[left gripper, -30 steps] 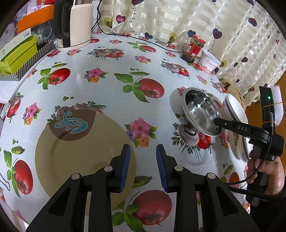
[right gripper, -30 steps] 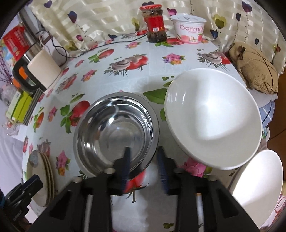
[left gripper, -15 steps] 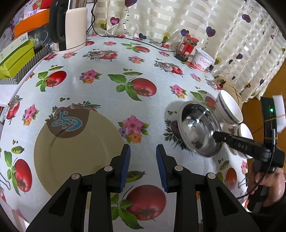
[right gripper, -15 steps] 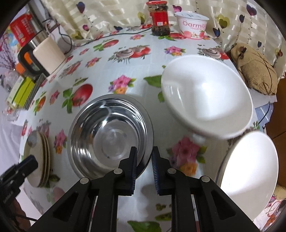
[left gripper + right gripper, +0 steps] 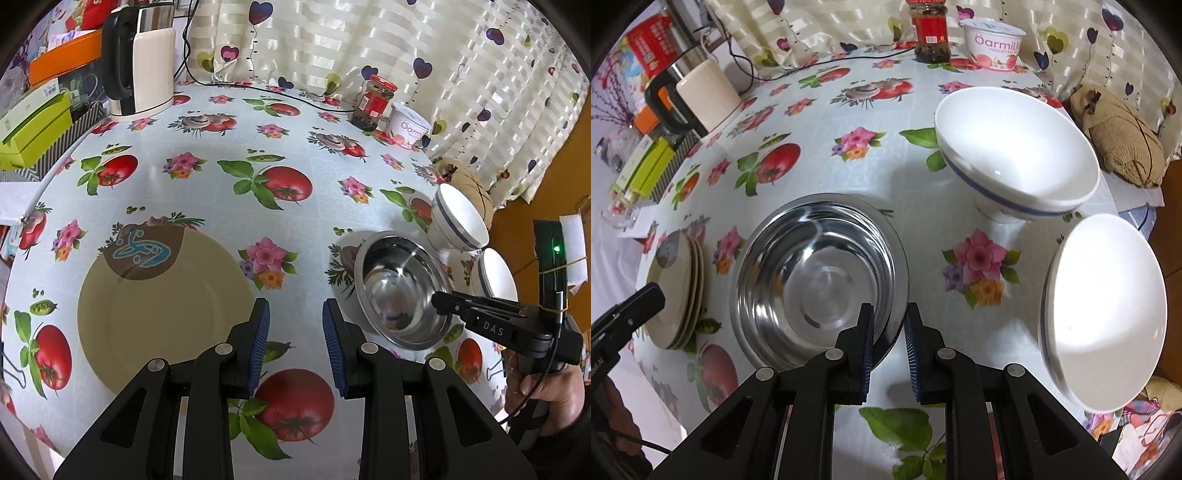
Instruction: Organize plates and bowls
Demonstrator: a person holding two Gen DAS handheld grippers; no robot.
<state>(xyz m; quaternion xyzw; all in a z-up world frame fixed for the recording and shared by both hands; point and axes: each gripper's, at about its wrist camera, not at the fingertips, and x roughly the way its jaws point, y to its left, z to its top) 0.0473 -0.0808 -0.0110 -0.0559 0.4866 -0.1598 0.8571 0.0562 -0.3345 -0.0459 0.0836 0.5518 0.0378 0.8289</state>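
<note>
Steel bowl (image 5: 820, 273) sits at the lower centre of the right wrist view, its near rim pinched between the narrow right tongs (image 5: 888, 332): one blue pad lies inside the rim, the other outside. In the left wrist view the same bowl appears at the right, tilted, with the right tongs clamped on its lower right edge and a hand (image 5: 543, 387) holding the tool at the lower right corner.

Left tongs (image 5: 295, 343) hang at the bottom centre of the left wrist view, partly spread with nothing between the pads, above the flowered tabletop (image 5: 207, 147). Just to their left lies a stack of tan plates (image 5: 159, 314) with a brown and blue motif on its far edge; the right wrist view shows this stack at the left edge, several plates deep.

Two white bowls stand to the right of the steel one: a blue-banded bowl (image 5: 1015, 155) in the upper right and a second white bowl (image 5: 1108, 317) at the right edge. A kettle (image 5: 144, 62), a red-lidded jar (image 5: 373, 99) and a yogurt tub (image 5: 410, 125) line the far edge before the curtain.
</note>
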